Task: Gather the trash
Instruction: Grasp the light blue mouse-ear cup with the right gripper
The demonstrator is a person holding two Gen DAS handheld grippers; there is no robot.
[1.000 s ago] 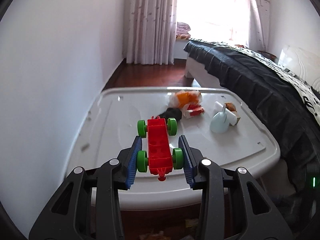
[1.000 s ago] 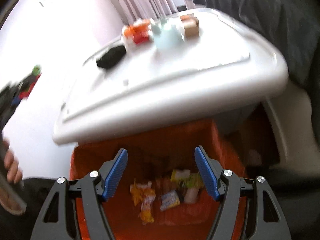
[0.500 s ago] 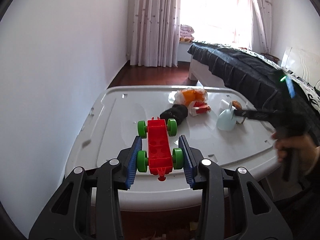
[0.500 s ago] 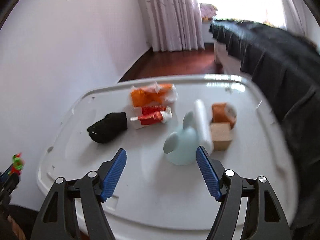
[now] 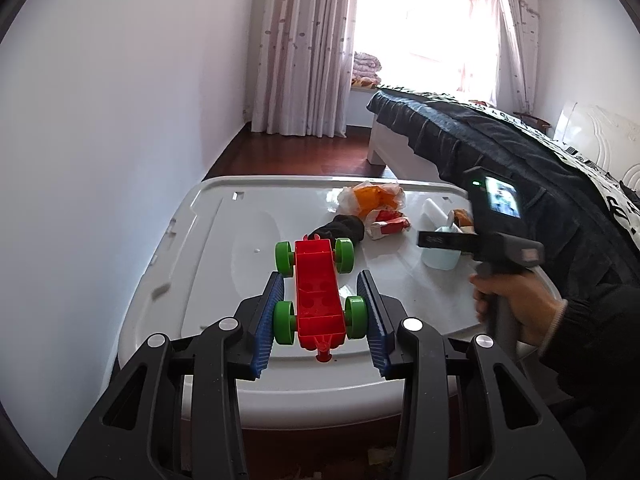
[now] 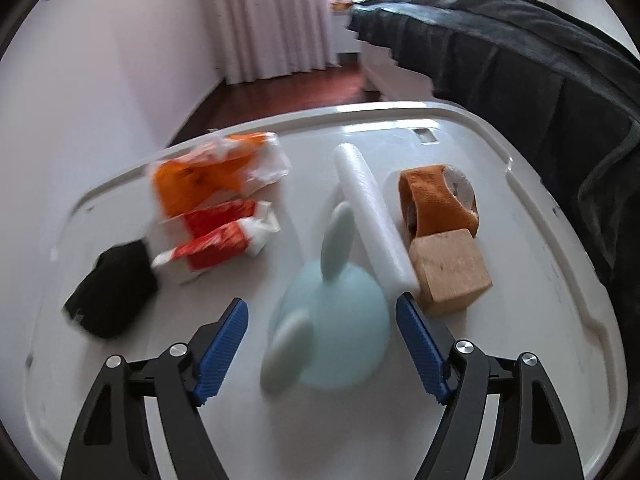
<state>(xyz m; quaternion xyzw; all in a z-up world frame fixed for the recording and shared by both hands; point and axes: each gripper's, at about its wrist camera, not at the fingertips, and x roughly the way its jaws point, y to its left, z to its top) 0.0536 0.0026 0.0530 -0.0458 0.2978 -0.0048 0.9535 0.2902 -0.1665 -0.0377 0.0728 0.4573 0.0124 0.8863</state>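
In the right wrist view motion blur smears the orange wrapper (image 6: pixel 208 184), the black cloth (image 6: pixel 112 292) and the pale blue toy (image 6: pixel 332 328) (its edges dissolve). In the left wrist view, the right gripper (image 5: pixel 444 240) hides most of that toy at centre right.

Nothing here you can read. Dark marks on the orange wrapper (image 6: pixel 192 180) are blurred; white lettering on the bed cover (image 5: pixel 616 208) is too distorted to make out.
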